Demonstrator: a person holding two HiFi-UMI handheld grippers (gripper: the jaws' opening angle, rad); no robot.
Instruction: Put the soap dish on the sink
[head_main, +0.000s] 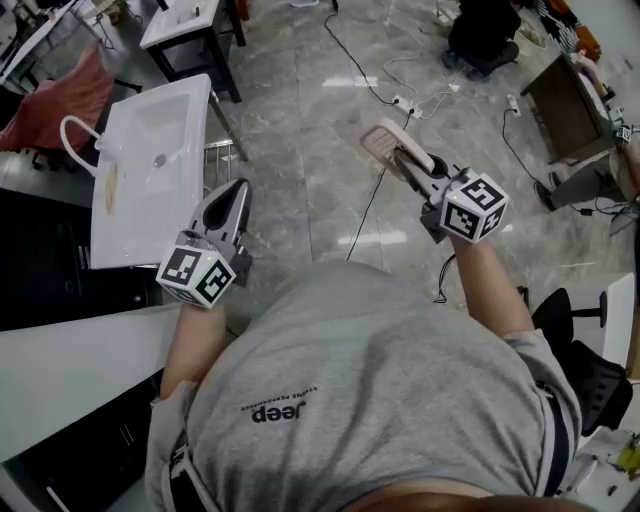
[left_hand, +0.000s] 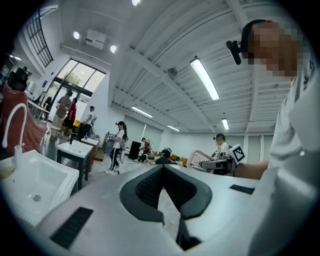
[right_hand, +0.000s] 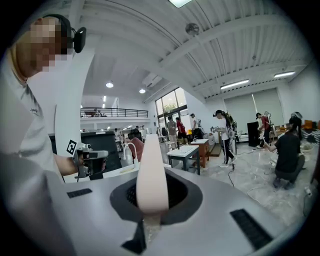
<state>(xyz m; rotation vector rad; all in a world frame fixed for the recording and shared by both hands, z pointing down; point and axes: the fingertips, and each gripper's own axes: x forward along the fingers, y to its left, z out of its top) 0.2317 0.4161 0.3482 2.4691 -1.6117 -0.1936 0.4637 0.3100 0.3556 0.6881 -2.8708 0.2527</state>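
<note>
My right gripper (head_main: 408, 163) is clamped on the pink soap dish (head_main: 381, 141), which stands edge-on between its jaws; my left gripper (head_main: 238, 190) is closed on nothing; the white sink (head_main: 135, 215) lies just left of the left gripper, well apart from the right.

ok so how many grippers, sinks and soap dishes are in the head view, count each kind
grippers: 2 (left gripper, right gripper)
sinks: 2 (near sink, far sink)
soap dishes: 1 (pink soap dish, held by the right gripper)
total: 5
</note>
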